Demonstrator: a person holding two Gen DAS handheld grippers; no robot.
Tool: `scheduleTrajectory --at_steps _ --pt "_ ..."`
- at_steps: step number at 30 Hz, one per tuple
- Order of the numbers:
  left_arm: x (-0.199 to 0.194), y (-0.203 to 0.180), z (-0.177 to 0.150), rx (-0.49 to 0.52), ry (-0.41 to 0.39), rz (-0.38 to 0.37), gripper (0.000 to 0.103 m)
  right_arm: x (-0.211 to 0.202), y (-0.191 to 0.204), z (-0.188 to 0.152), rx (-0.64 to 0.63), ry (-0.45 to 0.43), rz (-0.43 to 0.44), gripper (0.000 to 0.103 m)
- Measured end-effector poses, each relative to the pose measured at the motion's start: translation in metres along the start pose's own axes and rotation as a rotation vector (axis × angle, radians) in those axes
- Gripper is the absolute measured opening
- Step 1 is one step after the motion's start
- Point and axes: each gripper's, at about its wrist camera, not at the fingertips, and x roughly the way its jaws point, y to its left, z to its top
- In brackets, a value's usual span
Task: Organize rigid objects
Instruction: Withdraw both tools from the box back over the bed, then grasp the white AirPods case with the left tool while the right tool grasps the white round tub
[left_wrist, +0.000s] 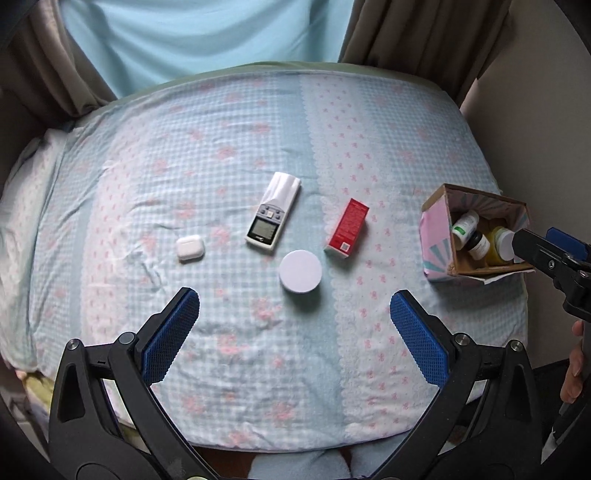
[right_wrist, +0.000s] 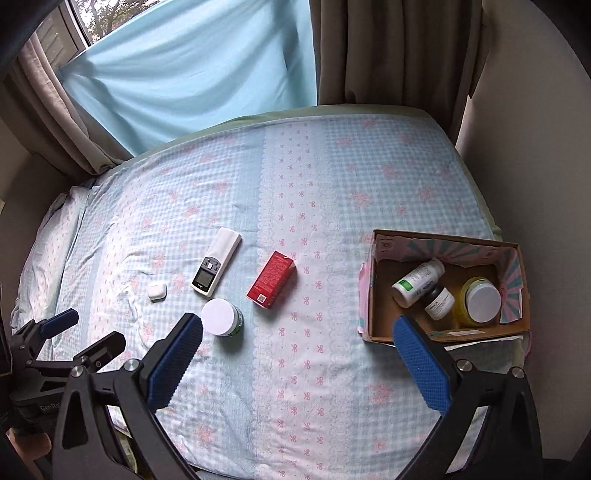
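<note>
While both grippers gape, jar (left_wrist: 300, 271) beside red carton (left_wrist: 347, 228).

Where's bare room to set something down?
Bare sheet lies between the red box and the cardboard box, and beyond the remote. Crowded: earbuds case, remote and white-lidded jar cluster; the cardboard box holds three bottles.

Red carton (left_wrist: 347, 228), blue-gingham bedspread (left_wrist: 229, 155) (pink flowers), blue-padded tool (left_wrist: 294, 317)

Soft checked cotton bedsheet (left_wrist: 258, 350), matt; cardboard box (right_wrist: 373, 295) w/ paper wrap; glossy plastic earbud case (left_wrist: 190, 248); textured rubber pads (left_wrist: 171, 336) on blk plastic grippers.
</note>
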Motion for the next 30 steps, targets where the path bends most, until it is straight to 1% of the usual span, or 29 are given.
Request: scheduleTrajectory --at_steps 2,5,8,11,15,18,22,25,27,30 --pt "0.005 0.020 -0.002 0.010 0.000 0.026 0.103 0.007 0.018 -0.004 -0.013 -0.001 -0.014 0.103" --pt "0.015 0.049 -0.001 0.020 -0.003 0.034 0.103 0.020 0.042 -0.009 -0.007 -0.007 -0.015 0.103" --pt "0.029 0.075 0.002 0.033 -0.007 0.031 0.103 0.033 0.065 -0.016 -0.006 -0.022 -0.009 0.103" --pt "0.055 0.102 0.007 0.026 0.003 0.006 0.103 0.053 0.088 -0.024 -0.013 -0.030 -0.018 0.103" --pt "0.109 0.136 0.012 0.003 0.049 0.016 0.103 0.094 0.114 -0.037 -0.030 -0.011 -0.016 0.103" --pt "0.155 0.159 0.010 -0.039 0.069 0.016 0.103 0.134 0.128 -0.047 -0.052 0.013 -0.015 0.103" --pt "0.218 0.177 0.001 -0.076 0.091 0.013 0.103 0.184 0.137 -0.068 -0.036 0.015 -0.010 0.103" --pt "0.259 0.185 -0.006 -0.101 0.099 0.005 0.098 0.219 0.143 -0.086 -0.049 0.018 -0.034 0.103" --pt "0.280 0.191 -0.010 -0.127 0.095 -0.004 0.093 0.236 0.144 -0.096 -0.061 0.015 -0.047 0.103" --pt "0.300 0.198 -0.015 -0.167 0.067 -0.011 0.092 0.253 0.147 -0.107 -0.088 -0.013 -0.071 0.103"
